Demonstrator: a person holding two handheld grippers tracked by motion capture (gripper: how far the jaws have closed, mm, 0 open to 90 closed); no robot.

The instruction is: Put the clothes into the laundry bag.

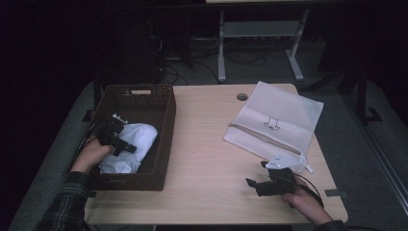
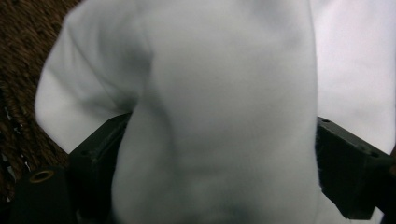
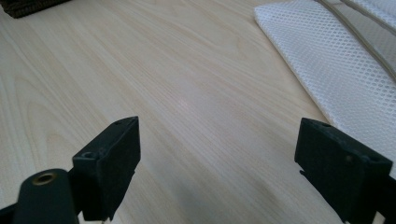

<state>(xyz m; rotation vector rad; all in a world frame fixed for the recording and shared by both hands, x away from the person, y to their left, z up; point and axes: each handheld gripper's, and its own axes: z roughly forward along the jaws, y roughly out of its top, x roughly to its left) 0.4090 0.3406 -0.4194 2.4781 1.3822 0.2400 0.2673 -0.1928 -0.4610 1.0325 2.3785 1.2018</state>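
Observation:
A white garment lies bunched in a dark brown woven basket at the table's left. My left gripper is down inside the basket on the garment. In the left gripper view its jaws stand wide apart, with a thick fold of the white garment bulging between them; the left gripper is open around it. A white mesh laundry bag lies flat at the right. My right gripper hovers open just above the bare wood near the bag's front corner, nothing between its jaws.
The light wooden table has a cable hole at the back. The mesh bag has a zip along its front edge. Desk legs and cables stand on the dark floor behind.

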